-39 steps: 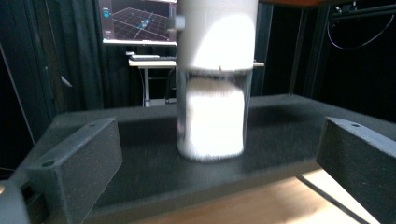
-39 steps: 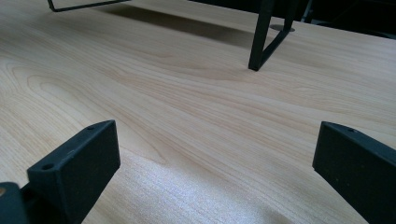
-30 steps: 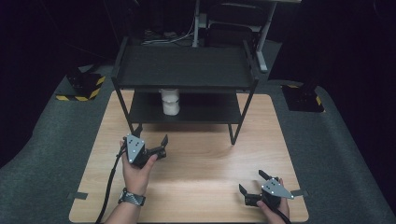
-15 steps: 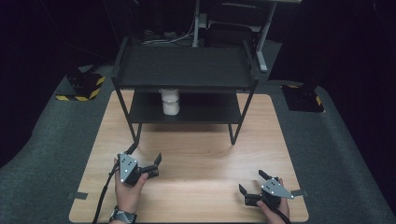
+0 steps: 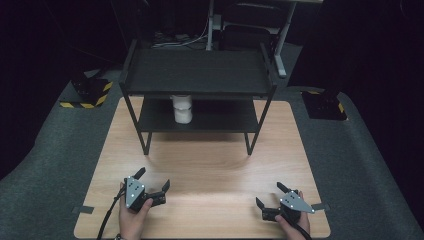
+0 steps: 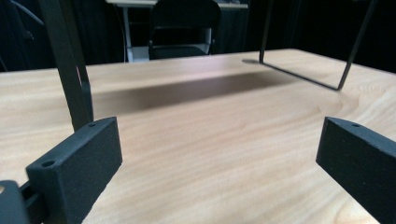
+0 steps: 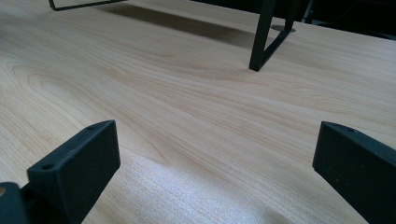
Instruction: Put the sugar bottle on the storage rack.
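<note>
I see both the left gripper [image 5: 153,179] and right gripper [image 5: 270,196] low over the counter [image 5: 210,170], jaws wide open, holding nothing.

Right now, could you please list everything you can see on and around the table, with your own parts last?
Table: one, light wood, centre of the high view.
Shelf rack: one, black, two tiers, standing on the table's far half.
Cup: one, white, on the rack's lower tier, left of its middle.
Floor blocks: two, black with yellow stripes, on the grey floor left and right of the table.
Chair: one, black, beyond the table.
Left gripper: one, black, jaws open, empty, near left of the table.
Right gripper: one, black, jaws open, empty, near right.
</note>
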